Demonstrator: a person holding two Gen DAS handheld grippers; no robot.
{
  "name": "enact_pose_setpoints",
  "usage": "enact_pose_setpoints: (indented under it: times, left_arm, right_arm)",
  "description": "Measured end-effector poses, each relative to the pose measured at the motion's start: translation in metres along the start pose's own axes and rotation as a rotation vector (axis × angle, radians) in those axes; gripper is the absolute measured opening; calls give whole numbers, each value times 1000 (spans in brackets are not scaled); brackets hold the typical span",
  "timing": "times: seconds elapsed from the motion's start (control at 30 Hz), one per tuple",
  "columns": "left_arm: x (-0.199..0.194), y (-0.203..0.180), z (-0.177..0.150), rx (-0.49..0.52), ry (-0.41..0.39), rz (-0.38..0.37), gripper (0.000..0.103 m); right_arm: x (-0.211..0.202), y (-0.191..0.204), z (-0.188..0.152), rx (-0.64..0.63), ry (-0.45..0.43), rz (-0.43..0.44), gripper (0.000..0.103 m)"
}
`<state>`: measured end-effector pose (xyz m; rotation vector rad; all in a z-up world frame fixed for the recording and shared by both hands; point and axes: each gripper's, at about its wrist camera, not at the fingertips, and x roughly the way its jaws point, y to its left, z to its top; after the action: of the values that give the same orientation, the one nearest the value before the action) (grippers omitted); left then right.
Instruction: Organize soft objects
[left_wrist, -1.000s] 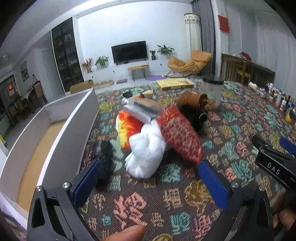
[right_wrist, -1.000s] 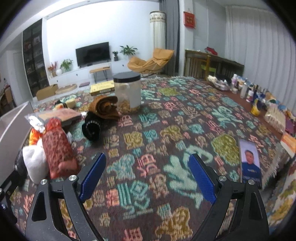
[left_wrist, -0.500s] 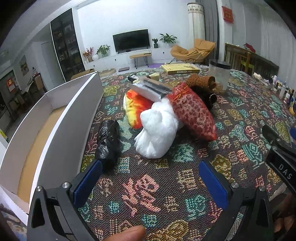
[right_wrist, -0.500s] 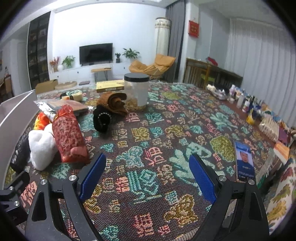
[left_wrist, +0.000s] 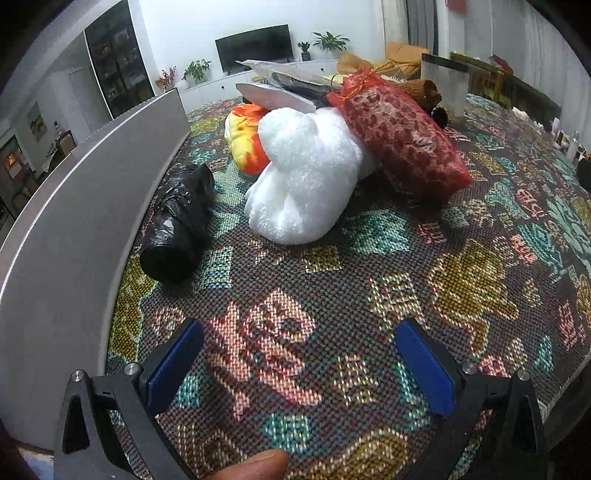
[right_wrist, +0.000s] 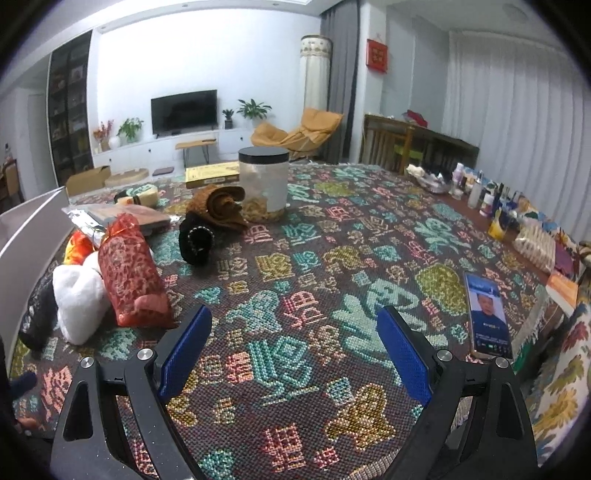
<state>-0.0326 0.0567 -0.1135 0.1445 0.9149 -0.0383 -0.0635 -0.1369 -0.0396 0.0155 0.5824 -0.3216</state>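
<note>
A pile of soft things lies on the patterned tablecloth (left_wrist: 332, 295): a white plush (left_wrist: 306, 173), an orange-yellow plush (left_wrist: 243, 136) behind it, a red mesh bag (left_wrist: 399, 136) and a rolled black plastic bag (left_wrist: 177, 225). My left gripper (left_wrist: 299, 362) is open and empty, low over the cloth just short of the white plush. My right gripper (right_wrist: 291, 350) is open and empty, right of the pile; there the red bag (right_wrist: 129, 273), white plush (right_wrist: 77, 299), a brown knit roll (right_wrist: 221, 206) and a black sock roll (right_wrist: 195, 240) show.
A white open box (left_wrist: 85, 206) stands along the pile's left. A clear jar with a black lid (right_wrist: 263, 184), a yellow box (right_wrist: 212, 174) and flat packets (right_wrist: 118, 218) lie further back. A phone (right_wrist: 487, 317) and several bottles (right_wrist: 480, 192) sit near the right edge.
My left gripper has dropped lower and closer to the pile; the box's inside is out of sight. My right gripper has pulled back and risen a little. Both stay open.
</note>
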Motion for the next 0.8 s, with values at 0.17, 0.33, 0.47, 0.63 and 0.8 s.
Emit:
enact_pose_setpoints:
  times: [0.17, 0.33, 0.47, 0.63, 0.8]
  left_arm:
    - [11, 9, 8, -49, 13, -51, 103]
    - [22, 15, 19, -63, 25, -63, 103]
    - [33, 16, 34, -57, 47, -66, 103]
    - [50, 24, 58, -74, 50, -75, 103]
    - [58, 28, 58, -88, 15, -80, 103]
  right_arm:
    - [-1, 2, 0, -8, -6, -3, 93]
    - [0, 3, 0, -1, -3, 2, 93]
    - [4, 0, 0, 18, 14, 17, 93]
    - [12, -10, 0, 63, 52, 47, 93]
    - [20, -19, -2, 105, 100, 62, 93]
